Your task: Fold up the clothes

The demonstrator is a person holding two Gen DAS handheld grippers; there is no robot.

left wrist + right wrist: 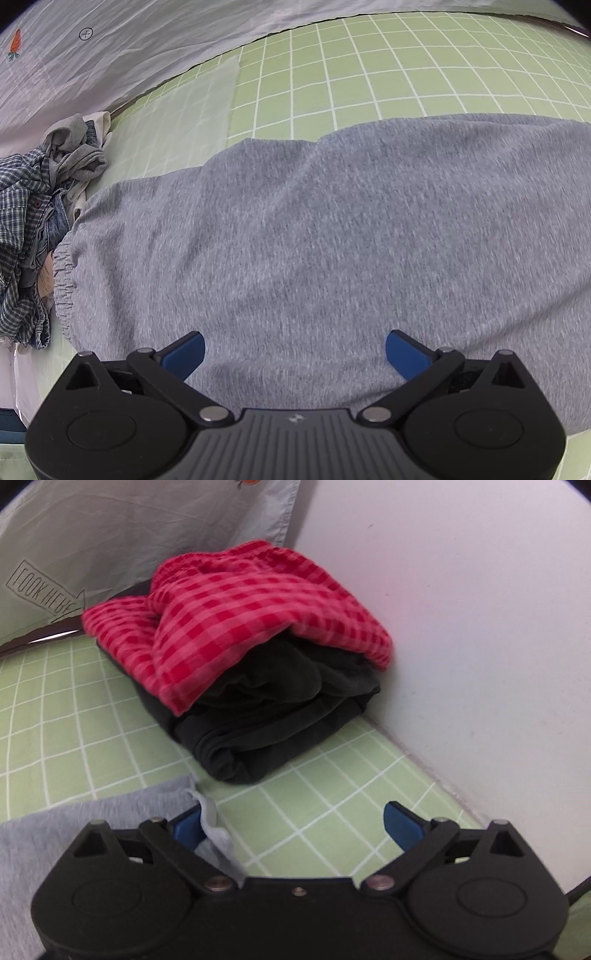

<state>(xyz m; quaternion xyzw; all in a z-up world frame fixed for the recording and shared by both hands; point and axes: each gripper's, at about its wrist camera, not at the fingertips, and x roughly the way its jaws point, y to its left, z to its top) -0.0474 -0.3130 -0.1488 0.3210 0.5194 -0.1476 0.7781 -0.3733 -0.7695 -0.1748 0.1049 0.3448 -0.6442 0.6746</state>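
A grey knit garment with an elastic waistband at its left end lies spread over the green checked sheet. My left gripper hovers open over its near part, blue pads wide apart, nothing between them. In the right wrist view the same grey garment fills the lower left, with a pale drawstring or label lying against the left blue pad. My right gripper stands open above the sheet, its jaws spread with nothing clamped.
A heap of unfolded clothes, plaid and denim, sits at the left edge. A folded stack, red checked cloth on a black garment, rests by the white wall. A grey pillow stands behind.
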